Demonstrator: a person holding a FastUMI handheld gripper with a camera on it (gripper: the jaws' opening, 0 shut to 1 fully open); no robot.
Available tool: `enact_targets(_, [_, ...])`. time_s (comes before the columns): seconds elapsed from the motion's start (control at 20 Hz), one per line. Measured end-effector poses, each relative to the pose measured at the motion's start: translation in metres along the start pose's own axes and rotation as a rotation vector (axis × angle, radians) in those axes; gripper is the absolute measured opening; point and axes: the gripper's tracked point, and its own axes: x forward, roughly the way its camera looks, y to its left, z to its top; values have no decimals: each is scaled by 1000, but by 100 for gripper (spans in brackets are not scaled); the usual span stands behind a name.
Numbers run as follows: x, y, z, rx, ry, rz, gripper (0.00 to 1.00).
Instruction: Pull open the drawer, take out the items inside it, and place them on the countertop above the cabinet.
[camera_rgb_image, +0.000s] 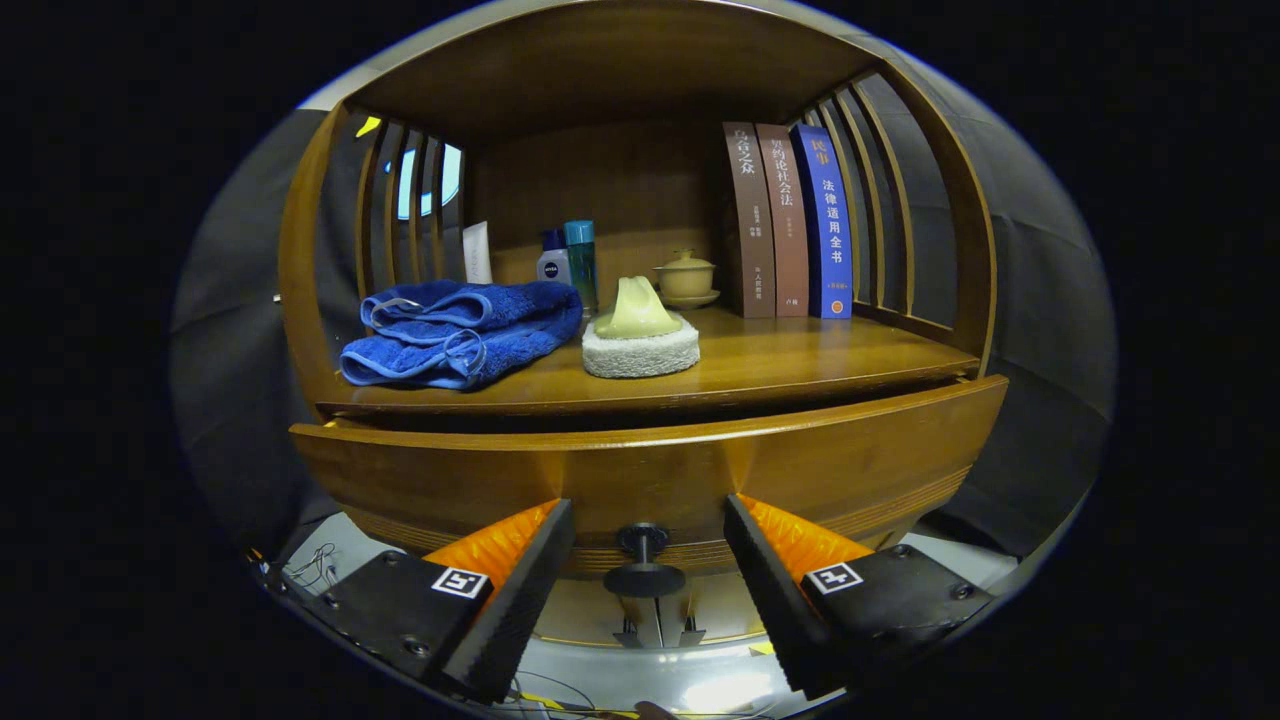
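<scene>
Gripper (648, 570) spread wide, fingers straddling the drawer knob (643, 560) without touching it.
Drawer (650, 475) sits slightly out under the countertop (800, 355); towel (455, 330) and sponge (640, 345) lie up there.

Free gap (640, 425) above drawer front (650, 470)

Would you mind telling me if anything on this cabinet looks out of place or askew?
Nothing stands out. The towel, sponge and books sit tidily on the countertop; the open gripper straddles the drawer knob.
</scene>
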Motion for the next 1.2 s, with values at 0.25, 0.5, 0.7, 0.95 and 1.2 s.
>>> enact_targets(0.25, [16, 1, 2, 8, 24, -1, 99])
enact_targets(0.5, [20, 1, 1, 25, 31, -5, 100])
enact_targets(0.7, [23, 0, -10, 31, 78, -6, 100])
enact_targets(0.95, [5, 1, -8, 33, 69, -4, 100])
enact_targets(1.2, [-29, -6, 16, 27, 15, -25, 100])
